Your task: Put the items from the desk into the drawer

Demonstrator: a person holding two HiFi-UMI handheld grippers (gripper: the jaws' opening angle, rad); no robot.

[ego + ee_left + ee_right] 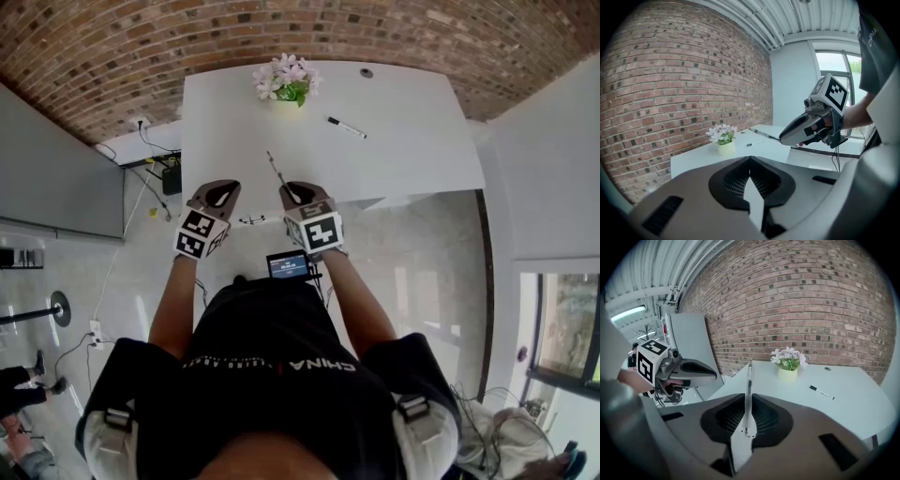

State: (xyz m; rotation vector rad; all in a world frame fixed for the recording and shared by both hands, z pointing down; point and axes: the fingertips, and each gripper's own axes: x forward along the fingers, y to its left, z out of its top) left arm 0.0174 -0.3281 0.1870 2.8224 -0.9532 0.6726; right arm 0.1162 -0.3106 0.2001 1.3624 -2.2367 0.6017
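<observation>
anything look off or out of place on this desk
Nothing stands out. The flower pot stands upright, the marker lies flat on the desk, and the right hand-held gripper holds a pen by one end. No spill or damage shows.

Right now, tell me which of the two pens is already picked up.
The slim clear pen, clamped in the right tongs and pointing out over the white desk. The other, a white marker with a black cap, lies flat on the desk.
</observation>
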